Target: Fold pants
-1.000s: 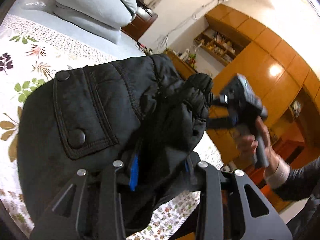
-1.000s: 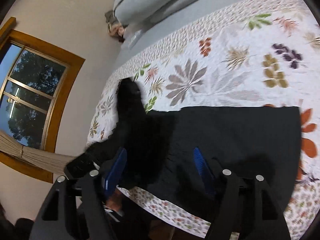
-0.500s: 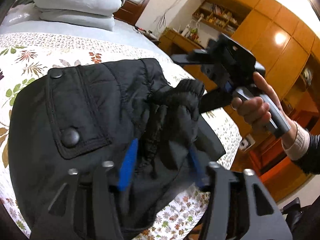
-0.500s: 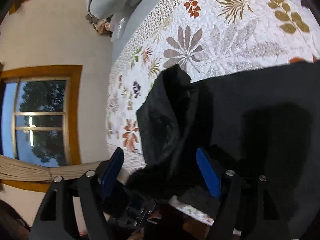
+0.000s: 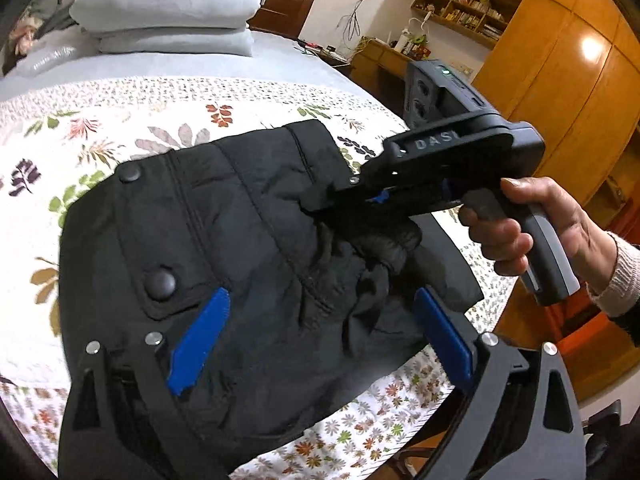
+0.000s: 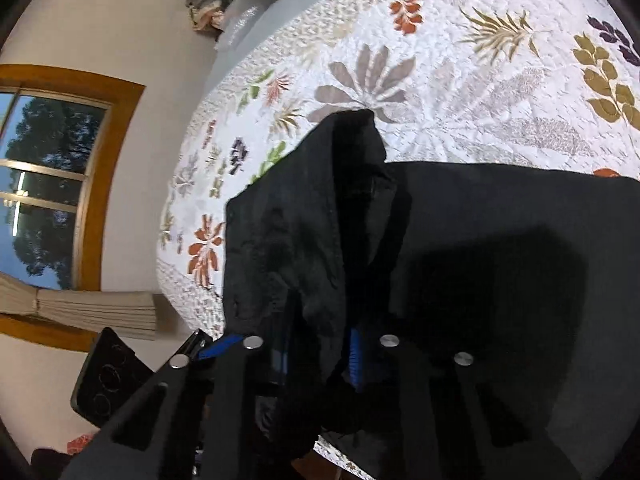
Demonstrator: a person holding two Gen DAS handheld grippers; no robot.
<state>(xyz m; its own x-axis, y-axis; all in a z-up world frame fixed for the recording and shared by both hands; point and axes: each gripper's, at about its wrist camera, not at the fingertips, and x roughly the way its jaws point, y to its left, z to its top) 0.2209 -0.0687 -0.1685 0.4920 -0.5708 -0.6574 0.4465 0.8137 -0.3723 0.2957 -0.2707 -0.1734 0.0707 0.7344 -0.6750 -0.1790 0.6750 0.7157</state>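
Black padded pants lie on the floral bedspread, with a snap-buttoned pocket flap at the near left. My left gripper is open, its blue pads spread wide just over the bunched fabric. My right gripper is shut on a raised fold of the pants; it also shows in the left wrist view, pinching the cloth at the right side. The rest of the pants lies flat to the right.
Grey pillows are stacked at the head of the bed. A wooden wardrobe and shelves stand beyond the bed's right edge. A window is in the wall on the other side.
My left gripper has opened and let go of the pants. My right gripper has closed on the fold of fabric it straddled, and the pants have settled lower onto the bed.
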